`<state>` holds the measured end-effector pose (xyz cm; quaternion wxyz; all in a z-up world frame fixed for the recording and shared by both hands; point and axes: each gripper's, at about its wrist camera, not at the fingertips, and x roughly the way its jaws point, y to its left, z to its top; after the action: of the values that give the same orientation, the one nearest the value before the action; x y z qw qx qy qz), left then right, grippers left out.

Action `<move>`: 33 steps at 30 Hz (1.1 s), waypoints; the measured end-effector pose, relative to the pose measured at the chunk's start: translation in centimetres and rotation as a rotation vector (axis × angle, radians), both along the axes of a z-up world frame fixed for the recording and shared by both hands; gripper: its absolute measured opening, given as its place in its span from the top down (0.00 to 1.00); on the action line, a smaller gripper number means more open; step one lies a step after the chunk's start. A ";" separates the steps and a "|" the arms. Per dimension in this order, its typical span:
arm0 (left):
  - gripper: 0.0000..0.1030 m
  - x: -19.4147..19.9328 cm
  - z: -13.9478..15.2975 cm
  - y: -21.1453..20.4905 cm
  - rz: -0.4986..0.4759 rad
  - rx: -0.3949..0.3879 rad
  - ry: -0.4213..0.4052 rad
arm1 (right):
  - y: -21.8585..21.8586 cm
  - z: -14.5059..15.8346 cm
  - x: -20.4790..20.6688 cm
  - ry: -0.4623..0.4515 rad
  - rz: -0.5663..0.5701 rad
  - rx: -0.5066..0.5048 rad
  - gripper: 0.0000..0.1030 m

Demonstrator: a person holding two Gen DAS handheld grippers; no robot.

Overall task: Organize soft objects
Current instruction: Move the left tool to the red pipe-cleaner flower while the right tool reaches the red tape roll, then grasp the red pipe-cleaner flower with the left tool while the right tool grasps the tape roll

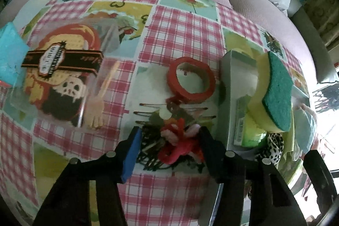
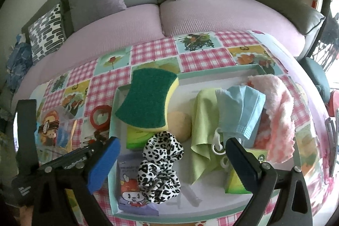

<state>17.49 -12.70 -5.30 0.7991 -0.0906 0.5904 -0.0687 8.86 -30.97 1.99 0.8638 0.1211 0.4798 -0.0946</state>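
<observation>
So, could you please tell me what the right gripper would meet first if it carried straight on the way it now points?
Most likely the black-and-white leopard-print fabric scrunchie lying in the shallow white tray, directly between the right gripper and the tray floor; depth is hard to judge.

The tray (image 1: 227,86) runs off the left wrist view's right side, its contents there lost in glare. The sponge (image 2: 146,102) hides most of a green pack (image 2: 135,137). The scrunchie (image 2: 160,168) covers part of a cartoon packet (image 2: 131,194), whose print is too small to read. The boxed toy (image 1: 61,75) is blurred, its label illegible. A blue pad (image 1: 10,60) is cut by the left edge. Whether the left gripper (image 1: 169,145) presses the red-and-pink tuft (image 1: 180,141) cannot be told.
</observation>
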 end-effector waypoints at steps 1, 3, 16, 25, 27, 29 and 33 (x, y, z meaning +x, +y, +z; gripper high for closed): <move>0.55 0.0 0.0 0.0 -0.006 -0.016 0.000 | 0.1 0.0 0.0 -0.001 0.003 0.001 0.02; 0.65 -0.2 0.0 -0.1 -0.020 -0.038 0.001 | 0.3 0.1 0.1 -0.004 0.009 0.005 0.02; 0.80 -0.4 1.0 0.9 -0.031 -0.073 -0.021 | 2.9 0.4 2.1 -0.017 0.106 0.025 0.17; 0.81 -1.3 2.5 2.7 -0.010 -0.098 -0.063 | 4.3 0.2 3.9 -0.014 0.174 0.071 0.24; 0.81 -1.5 3.1 3.2 -0.002 -0.098 -0.081 | 4.7 0.2 4.4 -0.011 0.187 0.072 0.28; 0.81 -1.6 3.9 3.5 0.001 -0.086 -0.105 | 5.3 0.2 4.9 -0.012 0.212 0.061 0.28; 0.81 -1.6 5.0 3.8 0.009 -0.089 -0.137 | 5.7 0.5 5.9 -0.013 0.240 0.069 0.33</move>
<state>15.94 -8.86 -0.31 0.8330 -0.1237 0.5305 -0.0971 14.73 -25.24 2.52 0.8673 0.0931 0.4884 0.0269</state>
